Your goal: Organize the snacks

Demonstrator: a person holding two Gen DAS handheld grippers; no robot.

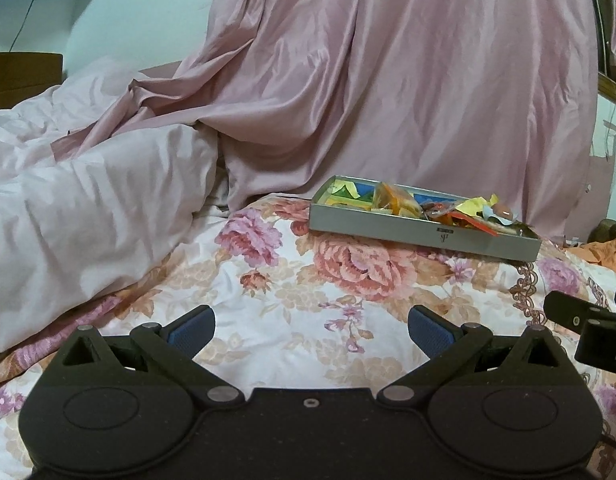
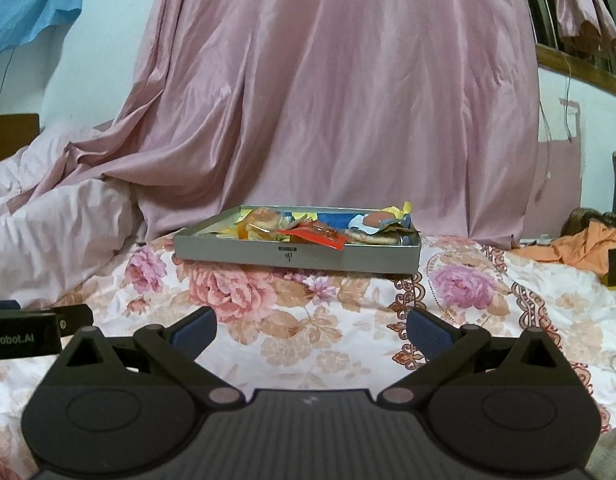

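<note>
The snack tray (image 2: 298, 258) lies on the bed (image 2: 308, 332) ahead of both claws; left claw (image 1: 311, 330) and right claw (image 2: 311, 330) gape apart, empty.

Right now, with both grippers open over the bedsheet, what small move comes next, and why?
Probably ease the right gripper forward toward the tray. Both the right and the left gripper are empty and short of it, and a red packet overhangs the tray's near wall.
</note>
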